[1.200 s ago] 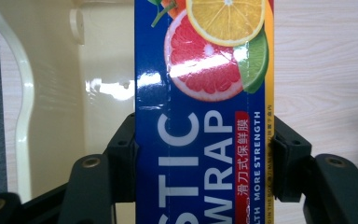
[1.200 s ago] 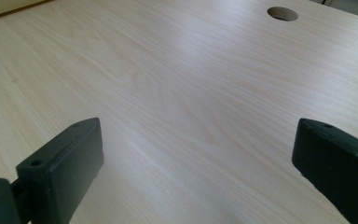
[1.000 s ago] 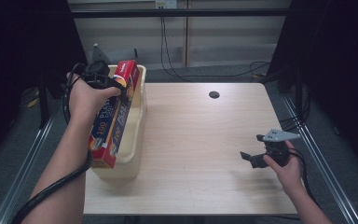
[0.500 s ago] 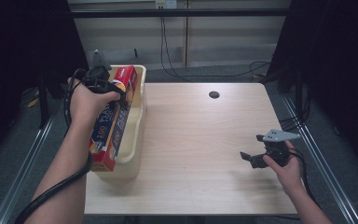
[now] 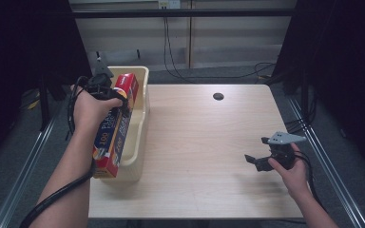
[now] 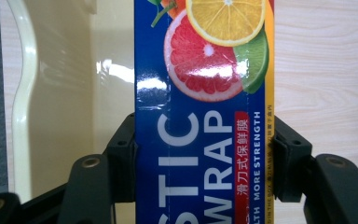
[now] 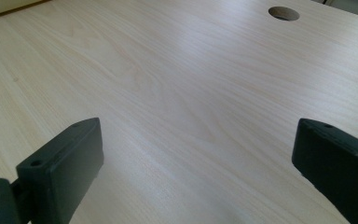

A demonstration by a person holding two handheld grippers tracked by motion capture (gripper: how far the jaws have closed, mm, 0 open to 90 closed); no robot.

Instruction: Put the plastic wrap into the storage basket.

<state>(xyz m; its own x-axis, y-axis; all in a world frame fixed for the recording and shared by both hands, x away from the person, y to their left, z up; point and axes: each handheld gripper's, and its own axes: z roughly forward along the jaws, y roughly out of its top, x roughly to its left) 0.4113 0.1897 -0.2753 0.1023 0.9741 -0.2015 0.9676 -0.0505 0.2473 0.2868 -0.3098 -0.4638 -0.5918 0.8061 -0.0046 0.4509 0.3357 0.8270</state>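
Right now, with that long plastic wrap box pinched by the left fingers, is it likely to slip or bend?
The plastic wrap box looks like stiff cardboard with straight edges, so it probably won't flop. Its glossy face shows glare, so it may be slippery. The left gripper clamps it near one end, so it might swing over the cream bin.

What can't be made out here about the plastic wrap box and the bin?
- Plastic wrap box, left gripper view: both ends cut off by the frame; the left gripper covers its sides.
- Cream bin, high view: the box and left hand hide its inside.
- Box lettering, high view: too small to read fully.
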